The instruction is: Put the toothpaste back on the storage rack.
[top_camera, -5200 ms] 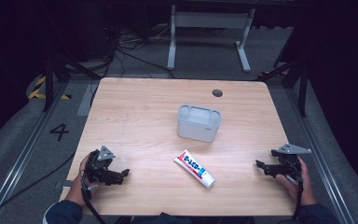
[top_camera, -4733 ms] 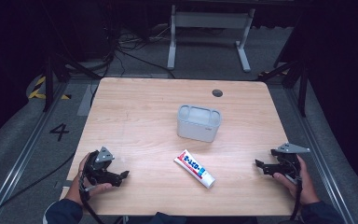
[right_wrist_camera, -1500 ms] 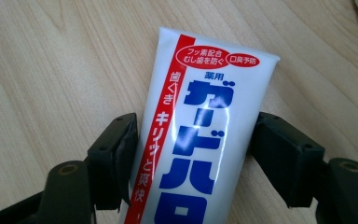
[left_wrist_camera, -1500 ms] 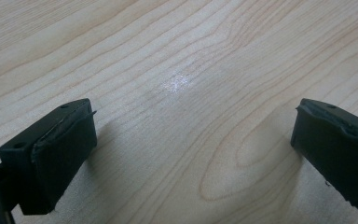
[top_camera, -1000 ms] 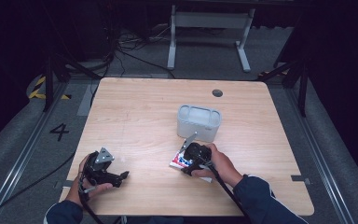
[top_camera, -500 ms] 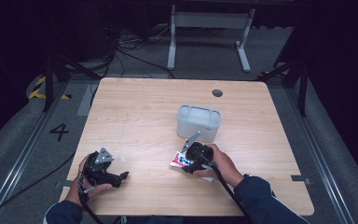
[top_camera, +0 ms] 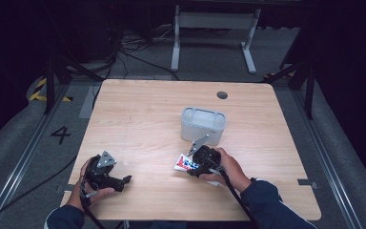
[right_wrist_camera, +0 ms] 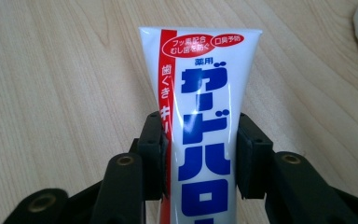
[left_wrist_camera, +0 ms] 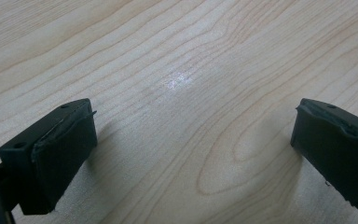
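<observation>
**Now gripping: right tongs closed on the toothpaste tube**

Seen from the high view, a person sits at a pale wooden table (top_camera: 138, 119) with a two-jaw gripper in each hand. The right gripper (top_camera: 194, 163) is near the table's middle, just in front of a grey open-topped container (top_camera: 203, 125). Its jaws press on both long edges of a white toothpaste tube (right_wrist_camera: 204, 116) with blue and red print.

In the right gripper view, the tube runs straight away from the jaws, its long axis in line with the gripper. The flat crimped end points away, and the cap end is hidden under the gripper. The jaws have closed to the tube's width, one pad against each side. Whether the tube rests on the table or is lifted off it cannot be told.

The container lies just beyond the right gripper, so the right hand is by far the nearer one to it.

The left gripper (top_camera: 119, 180) sits well apart near the table's front left corner. Its jaws are spread wide over bare wood and hold nothing.
</observation>
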